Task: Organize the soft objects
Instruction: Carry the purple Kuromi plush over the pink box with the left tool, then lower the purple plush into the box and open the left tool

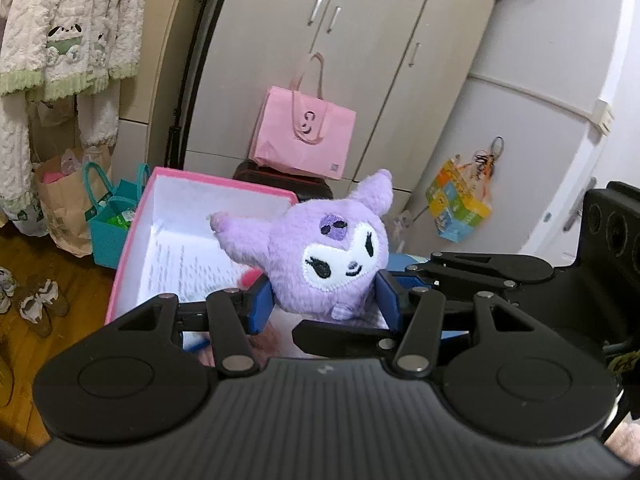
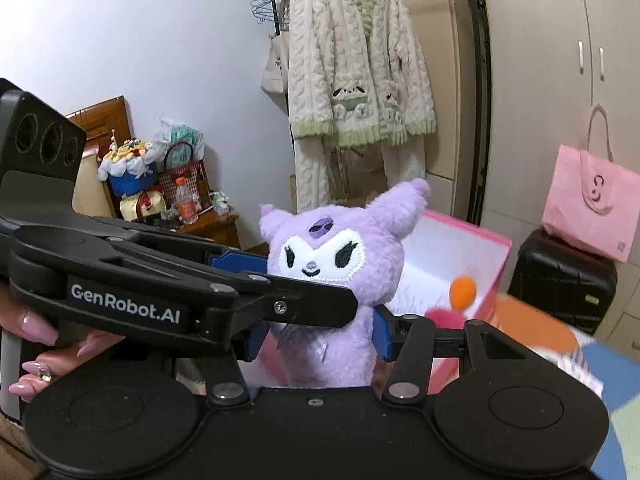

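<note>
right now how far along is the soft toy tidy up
Done: at least a fuzzy orange ball and something pink beside it already lie in the open pink cardboard box. In hand: the fluffy purple plush doll with the white embroidered face is clamped by the left gripper and the right gripper together, in front of the box. Left: set it inside and let go.
</note>
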Motion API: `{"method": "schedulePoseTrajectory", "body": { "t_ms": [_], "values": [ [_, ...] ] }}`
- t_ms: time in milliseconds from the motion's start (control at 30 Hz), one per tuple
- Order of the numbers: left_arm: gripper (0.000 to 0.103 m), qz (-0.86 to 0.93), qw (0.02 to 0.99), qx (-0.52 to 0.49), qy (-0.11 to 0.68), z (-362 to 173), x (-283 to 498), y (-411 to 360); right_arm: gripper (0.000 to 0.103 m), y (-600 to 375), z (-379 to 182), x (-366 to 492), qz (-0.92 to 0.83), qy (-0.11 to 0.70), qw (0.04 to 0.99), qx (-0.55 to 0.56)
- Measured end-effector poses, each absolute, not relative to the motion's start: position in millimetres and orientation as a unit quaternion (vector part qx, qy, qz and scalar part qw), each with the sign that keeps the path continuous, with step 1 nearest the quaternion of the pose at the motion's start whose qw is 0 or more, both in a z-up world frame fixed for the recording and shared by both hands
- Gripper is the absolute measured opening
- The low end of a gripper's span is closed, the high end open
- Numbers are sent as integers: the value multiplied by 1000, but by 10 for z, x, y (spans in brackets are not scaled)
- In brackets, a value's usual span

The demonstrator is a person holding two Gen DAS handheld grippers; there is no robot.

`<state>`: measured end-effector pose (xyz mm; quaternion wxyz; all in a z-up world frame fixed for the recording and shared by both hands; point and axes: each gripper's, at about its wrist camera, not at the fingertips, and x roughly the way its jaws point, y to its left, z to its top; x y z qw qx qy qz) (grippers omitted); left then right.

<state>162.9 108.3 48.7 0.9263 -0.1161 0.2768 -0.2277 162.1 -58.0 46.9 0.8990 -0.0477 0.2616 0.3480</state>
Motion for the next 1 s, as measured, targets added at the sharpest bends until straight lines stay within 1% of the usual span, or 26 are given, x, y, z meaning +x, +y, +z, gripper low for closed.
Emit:
{"method": "schedulePoseTrajectory", "body": {
  "t_ms": [233, 433, 500, 667, 1000],
  "values": [
    [52, -214, 919, -107, 314, 372, 2318, 1123, 58, -467, 372, 2287, 363, 291, 882, -69],
    [52, -201, 909, -119, 346, 125, 2797, 1182, 58, -307, 148, 2775, 365, 323, 867, -100],
    [52, -197, 905, -127, 356, 45, 2911, 1211, 58, -290, 94, 2916, 365, 337, 863, -93],
    [52, -184, 896, -131, 382, -93, 3133, 1265, 58, -183, -41, 3191, 366, 366, 850, -101],
    [52, -171, 888, -131, 406, -195, 3325, 1271, 58, -67, -171, 3435, 365, 383, 840, -123]
  ]
}}
